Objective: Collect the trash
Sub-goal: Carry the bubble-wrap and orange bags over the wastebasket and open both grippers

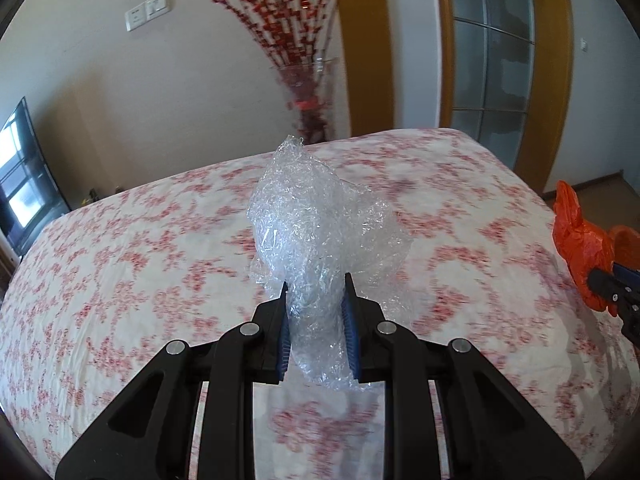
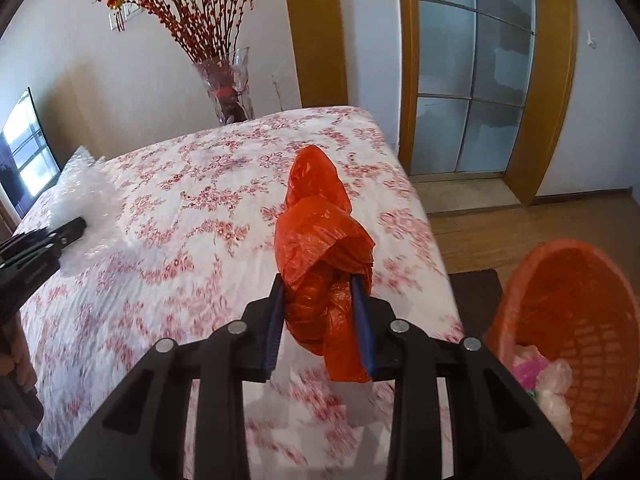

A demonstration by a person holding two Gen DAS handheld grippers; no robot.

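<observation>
Over a bed (image 1: 120, 264) spread with a white sheet printed in red and pink blossoms, both grippers carry trash above the fabric. The left gripper (image 1: 316, 300) has its jaws drawn narrow and pressed onto a crumpled wad of clear plastic wrap (image 1: 316, 216), which bulges out ahead of the blue pads. The right gripper (image 2: 320, 300) clamps a bunched orange plastic bag (image 2: 320, 236) between its pads, part of the bag hanging below the jaws. Right of the bed, on a dark mat over the wooden floor (image 2: 500, 232), stands an orange woven basket (image 2: 580, 304); pink and whitish plastic scraps (image 2: 548, 380) already lie inside it. Beyond the bed's far edge a clear glass vase (image 2: 232, 88) holds tall branches of red berries (image 2: 192, 8) against a pale wall. A white switch plate (image 1: 146, 10) is mounted on that wall, and a dark television screen (image 1: 24, 176) reflects a window at the left. Frosted glass doors (image 2: 472, 80) in yellow-brown wooden frames fill the right side of the room. No writing can be read anywhere; the sheet pattern is blurred in both views.
</observation>
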